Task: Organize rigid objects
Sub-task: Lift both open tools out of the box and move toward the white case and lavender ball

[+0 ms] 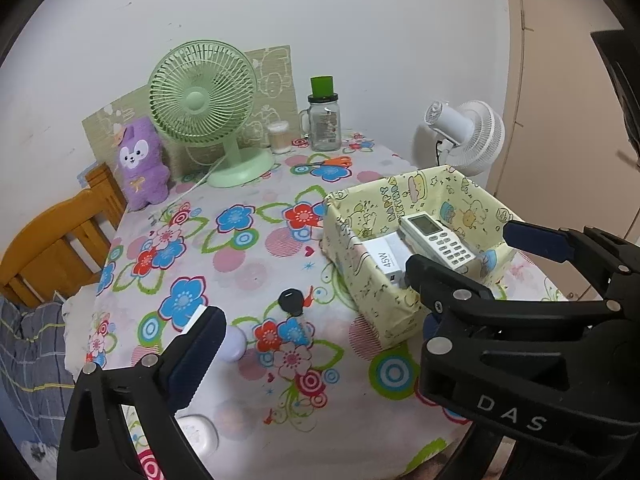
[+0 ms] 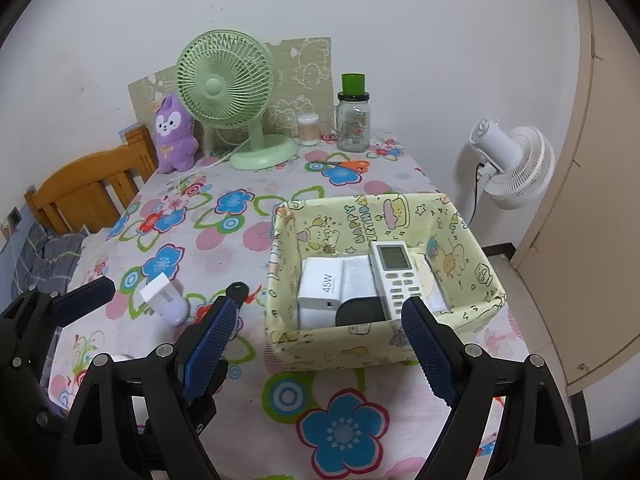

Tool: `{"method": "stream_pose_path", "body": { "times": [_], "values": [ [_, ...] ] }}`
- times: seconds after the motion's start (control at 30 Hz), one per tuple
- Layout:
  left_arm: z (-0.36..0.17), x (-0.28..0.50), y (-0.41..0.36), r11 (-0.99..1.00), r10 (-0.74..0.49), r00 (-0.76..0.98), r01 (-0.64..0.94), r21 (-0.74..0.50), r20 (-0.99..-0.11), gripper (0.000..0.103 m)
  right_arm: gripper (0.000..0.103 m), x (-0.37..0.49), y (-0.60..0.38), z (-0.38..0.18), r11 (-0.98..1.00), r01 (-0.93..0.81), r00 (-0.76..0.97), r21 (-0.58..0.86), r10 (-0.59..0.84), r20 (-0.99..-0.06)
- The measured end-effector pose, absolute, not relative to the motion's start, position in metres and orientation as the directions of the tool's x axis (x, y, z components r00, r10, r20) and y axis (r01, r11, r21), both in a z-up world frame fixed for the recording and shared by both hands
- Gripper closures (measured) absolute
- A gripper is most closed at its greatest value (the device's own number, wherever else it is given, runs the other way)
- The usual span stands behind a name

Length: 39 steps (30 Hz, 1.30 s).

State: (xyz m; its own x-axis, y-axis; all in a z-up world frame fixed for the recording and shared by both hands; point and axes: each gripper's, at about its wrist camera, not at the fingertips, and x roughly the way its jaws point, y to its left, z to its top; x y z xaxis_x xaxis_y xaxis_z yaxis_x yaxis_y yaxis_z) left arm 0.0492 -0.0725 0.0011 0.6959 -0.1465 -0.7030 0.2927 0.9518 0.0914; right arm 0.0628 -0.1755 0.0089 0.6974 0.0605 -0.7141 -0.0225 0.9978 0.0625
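Note:
A yellow cartoon-print box (image 1: 362,276) (image 2: 280,264) stands on the flowered tablecloth. It holds a white remote (image 2: 394,276) (image 1: 438,240), a white 45W charger (image 2: 322,284) (image 1: 382,260) and a black item (image 2: 358,312). A small black round object (image 1: 292,300) (image 2: 238,290) and a white-and-lilac plug-in piece (image 2: 168,300) (image 1: 234,346) lie left of the box. My left gripper (image 1: 316,328) is open and empty over them. My right gripper (image 2: 320,304) (image 1: 466,248) is open before the box's near wall, holding nothing.
At the back stand a green fan (image 1: 204,100), a purple plush (image 1: 140,160), a glass jar (image 1: 324,120) and a swab pot (image 1: 279,136). Orange scissors (image 1: 332,162) lie near them. A wooden chair (image 1: 52,240) is left, a white fan (image 1: 464,132) right.

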Motion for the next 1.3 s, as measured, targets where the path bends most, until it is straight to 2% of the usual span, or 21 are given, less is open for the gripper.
{"method": "stream_pose_path", "body": {
  "times": [0.53, 0.73, 1.3],
  "values": [
    [-0.001, 0.033, -0.039, 0.964, -0.125, 0.71, 0.252, 0.084, -0.693, 0.0, 0.016, 0.047, -0.143, 0.011, 0.997, -0.051, 0.715, 0.05, 0.072, -0.695],
    [-0.005, 0.027, -0.027, 0.968, -0.119, 0.711, 0.24, 0.08, -0.693, 0.0, 0.016, 0.038, -0.129, 0.01, 0.996, -0.08, 0.747, 0.037, 0.084, -0.66],
    [-0.033, 0.025, 0.004, 0.977, -0.1, 0.691, 0.203, 0.06, -0.716, 0.0, 0.016, 0.033, -0.098, -0.015, 0.993, -0.113, 0.757, 0.028, 0.104, -0.645]
  ]
}}
